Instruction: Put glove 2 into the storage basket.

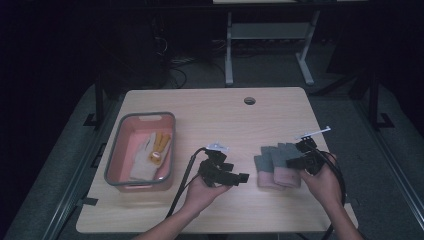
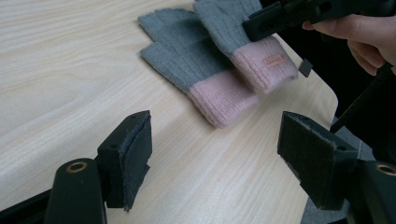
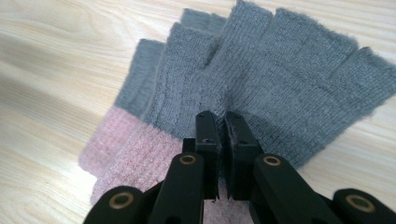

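Observation:
Two grey fingerless gloves with pink cuffs lie overlapped at the table's right. The upper glove (image 1: pixel 286 164) (image 2: pixel 229 23) (image 3: pixel 289 79) has its knit pinched near the palm by my right gripper (image 1: pixel 295 161) (image 3: pixel 223 122), which is shut on it. A fold of grey fabric shows between the pads. The lower glove (image 1: pixel 264 171) (image 2: pixel 187 60) (image 3: pixel 154 102) lies flat under it, partly covered. My left gripper (image 1: pixel 242 176) (image 2: pixel 215 149) hovers left of the gloves, open, with bare table between its jaws.
A grey-rimmed pink basin (image 1: pixel 114 165) sits at the table's left and holds a white and yellow glove (image 1: pixel 150 155). A round cable hole (image 1: pixel 249 100) is near the far edge. The table's right front corner (image 2: pixel 327 93) is close to the gloves.

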